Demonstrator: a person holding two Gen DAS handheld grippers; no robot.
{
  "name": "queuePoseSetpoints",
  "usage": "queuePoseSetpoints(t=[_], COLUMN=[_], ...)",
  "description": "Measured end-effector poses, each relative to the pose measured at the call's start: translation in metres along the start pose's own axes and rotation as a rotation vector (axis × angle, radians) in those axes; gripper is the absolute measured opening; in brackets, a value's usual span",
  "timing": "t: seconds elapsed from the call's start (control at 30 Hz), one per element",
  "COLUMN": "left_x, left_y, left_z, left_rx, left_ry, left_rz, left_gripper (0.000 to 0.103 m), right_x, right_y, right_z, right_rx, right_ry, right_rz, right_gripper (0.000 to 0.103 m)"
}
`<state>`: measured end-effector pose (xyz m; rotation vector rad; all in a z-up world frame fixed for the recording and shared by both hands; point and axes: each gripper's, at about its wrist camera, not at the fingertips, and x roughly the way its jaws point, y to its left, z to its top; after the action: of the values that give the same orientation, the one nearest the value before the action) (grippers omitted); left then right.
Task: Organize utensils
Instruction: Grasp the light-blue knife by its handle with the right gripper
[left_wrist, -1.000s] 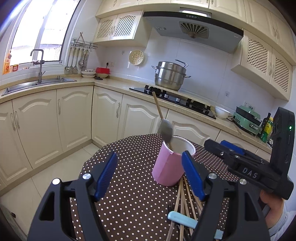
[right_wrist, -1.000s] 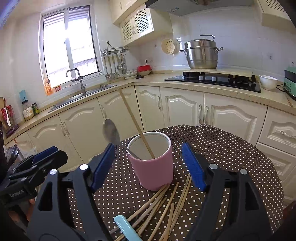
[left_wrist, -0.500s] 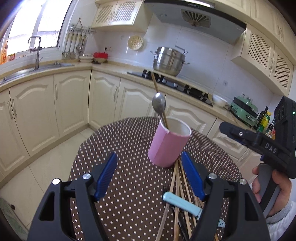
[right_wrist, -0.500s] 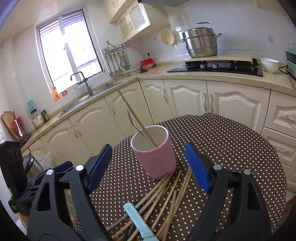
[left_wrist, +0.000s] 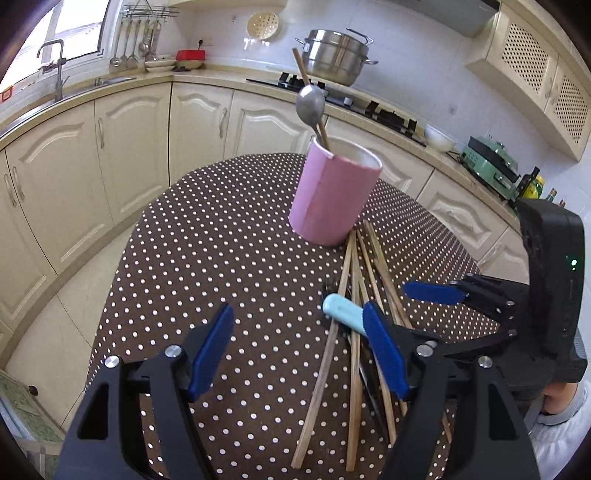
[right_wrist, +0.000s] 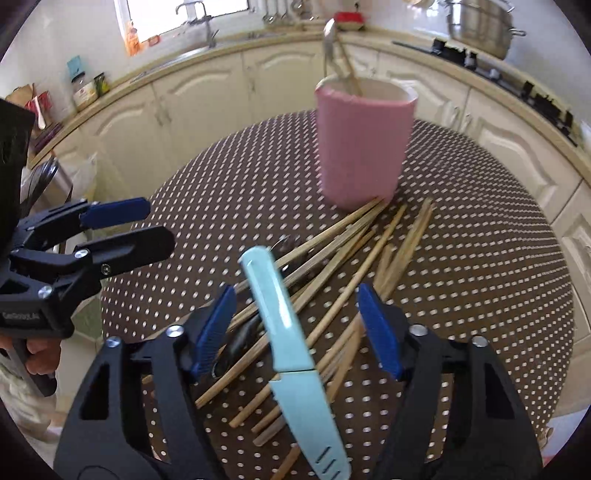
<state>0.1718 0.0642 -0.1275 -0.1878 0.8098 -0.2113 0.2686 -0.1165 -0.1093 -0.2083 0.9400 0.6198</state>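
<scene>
A pink cup (left_wrist: 332, 195) stands on the dotted round table (left_wrist: 221, 251) and holds a metal spoon (left_wrist: 311, 105) and one wooden chopstick (left_wrist: 308, 86). Several loose chopsticks (left_wrist: 354, 314) lie fanned in front of it, with a light blue sheathed knife (right_wrist: 284, 321) across them. My left gripper (left_wrist: 299, 354) is open and empty, low over the table left of the pile. My right gripper (right_wrist: 295, 325) is open and hangs directly over the knife and chopsticks; the cup (right_wrist: 364, 144) stands beyond it. A dark utensil (right_wrist: 240, 339) lies partly hidden under the chopsticks.
Cream kitchen cabinets (left_wrist: 110, 147) curve behind the table, with a sink (left_wrist: 55, 74) at the left and a steel pot (left_wrist: 332, 55) on the hob. The table edge (left_wrist: 122, 295) drops to the floor on the left.
Both grippers have drawn back from the cup and tilted down toward the table. The right gripper now sits over the blue knife and chopstick pile. Both stay open.
</scene>
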Motion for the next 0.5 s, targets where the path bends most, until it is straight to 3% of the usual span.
queuePoseSetpoints(t=[0.1,0.13,0.23,0.5], left_x=[0.002,0.002,0.007,0.031], left_y=[-0.003,-0.003,-0.003,-0.012], left_z=[-0.002,-0.003,-0.003,0.006], left_rx=[0.017,0.021,0.028,0.085], left_ry=[0.012,0.016,0.033,0.080], left_rz=[0.003,0.001,-0.002,0.014], left_gripper=[0.071,0.071,0.071,0.071], right_x=[0.012,0.016,0.018,-0.008], right_y=[0.006,0.008,0.006,-0.027], right_z=[-0.002,-0.003,-0.005,-0.011], right_rx=[-0.038,-0.045,-0.039,0.044], right_ry=[0.038,0.048,0.048,-0.049], right_rz=[-0.010,-0.013,-0.004,-0.005], right_gripper=[0.053,0.040,0.025,0.021])
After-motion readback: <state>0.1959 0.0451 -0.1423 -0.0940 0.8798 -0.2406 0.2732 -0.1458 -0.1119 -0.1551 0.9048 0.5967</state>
